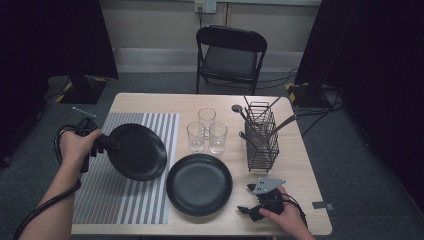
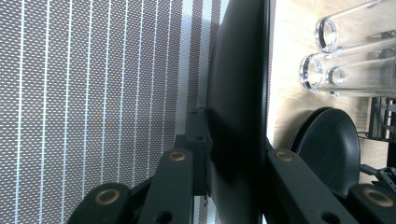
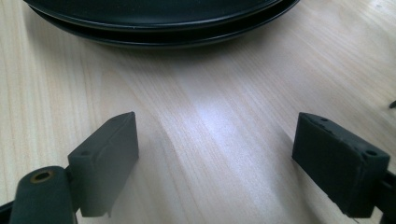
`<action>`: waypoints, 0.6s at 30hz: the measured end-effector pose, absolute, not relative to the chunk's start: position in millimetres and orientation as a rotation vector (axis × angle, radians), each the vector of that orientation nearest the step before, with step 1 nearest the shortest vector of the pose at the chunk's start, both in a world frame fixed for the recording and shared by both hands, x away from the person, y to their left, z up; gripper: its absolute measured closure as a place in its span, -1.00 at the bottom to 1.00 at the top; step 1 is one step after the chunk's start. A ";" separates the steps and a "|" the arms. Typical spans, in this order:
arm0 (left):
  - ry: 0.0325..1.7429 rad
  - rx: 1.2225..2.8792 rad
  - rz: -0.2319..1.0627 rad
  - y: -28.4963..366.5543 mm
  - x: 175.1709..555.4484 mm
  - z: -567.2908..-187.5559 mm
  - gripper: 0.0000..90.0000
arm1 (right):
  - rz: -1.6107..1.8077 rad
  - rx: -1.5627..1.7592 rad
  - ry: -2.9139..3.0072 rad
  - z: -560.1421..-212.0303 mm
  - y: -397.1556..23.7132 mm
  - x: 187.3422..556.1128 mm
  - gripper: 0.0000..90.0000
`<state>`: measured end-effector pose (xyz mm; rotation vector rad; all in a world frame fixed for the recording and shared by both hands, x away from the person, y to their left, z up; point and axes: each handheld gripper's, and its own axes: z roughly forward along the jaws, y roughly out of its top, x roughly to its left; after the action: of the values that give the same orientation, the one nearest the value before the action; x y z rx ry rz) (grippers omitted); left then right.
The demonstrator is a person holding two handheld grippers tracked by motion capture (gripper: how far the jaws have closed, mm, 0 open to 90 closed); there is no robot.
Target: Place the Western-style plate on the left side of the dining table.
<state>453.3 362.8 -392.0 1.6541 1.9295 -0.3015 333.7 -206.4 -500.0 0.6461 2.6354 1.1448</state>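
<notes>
black plate [image 1: 137, 151] clamped in left claw [image 1: 111, 145]; right claw [image 1: 250, 199] wide apart, holding nothing.

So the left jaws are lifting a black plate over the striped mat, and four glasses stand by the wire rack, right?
Not quite: there are three glasses, not four, as the high view shows. The rest holds: the left gripper clamps a black plate by its rim, tilted above the striped mat, and the glasses stand beside the wire rack.
</notes>
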 end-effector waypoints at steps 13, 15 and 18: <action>1.929 1.677 -0.281 362.1 453.8 -390.6 0.74 | 1.144 0.648 2.636 -500.0 -206.4 333.5 -0.69; 1.931 1.661 -0.291 362.5 453.2 -391.5 0.75 | 1.144 0.648 2.635 -500.0 -206.4 333.5 -0.69; 1.942 1.635 -0.298 362.6 452.7 -392.7 0.74 | 1.144 0.648 2.636 -500.0 -206.4 333.5 -0.69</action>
<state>452.7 362.6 -392.7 1.6354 1.9420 -0.2981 333.5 -206.4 -500.0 0.6484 2.6358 1.1435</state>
